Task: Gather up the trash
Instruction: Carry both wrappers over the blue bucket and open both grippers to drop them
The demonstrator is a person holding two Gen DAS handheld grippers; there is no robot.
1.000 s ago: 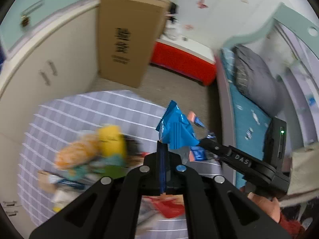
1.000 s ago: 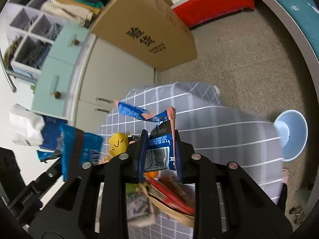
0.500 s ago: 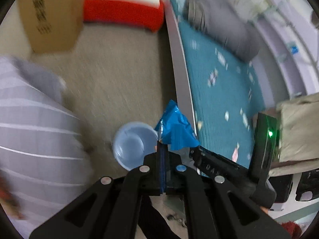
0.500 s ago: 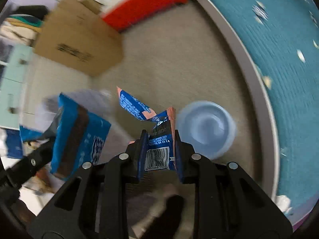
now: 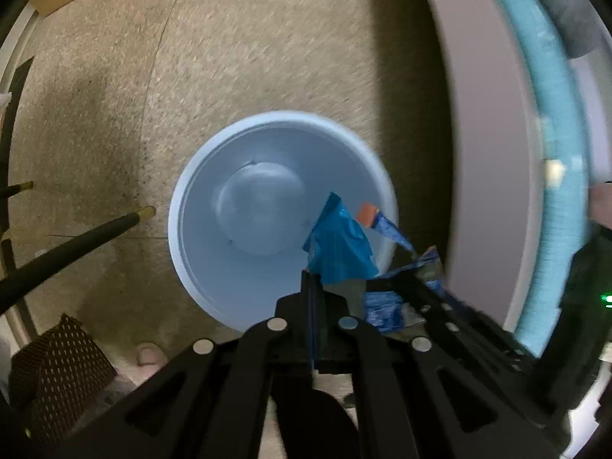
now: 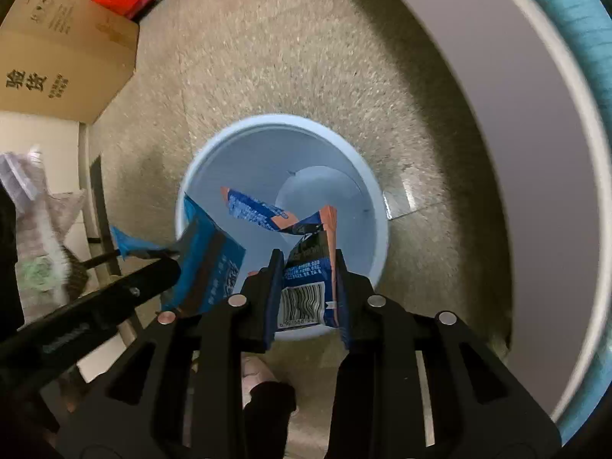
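Two crinkled blue wrappers: left gripper [image 5: 311, 290] clamps plain one [image 5: 338, 246], right gripper [image 6: 308, 267] clamps barcoded one [image 6: 306, 287].

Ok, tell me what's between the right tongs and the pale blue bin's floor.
Only the blue-and-orange barcoded wrapper they grip; below it the bin looks bare, per the right wrist view.

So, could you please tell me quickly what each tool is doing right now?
Left tool: closed on the plain blue wrapper.
Right tool: closed on the barcoded wrapper.
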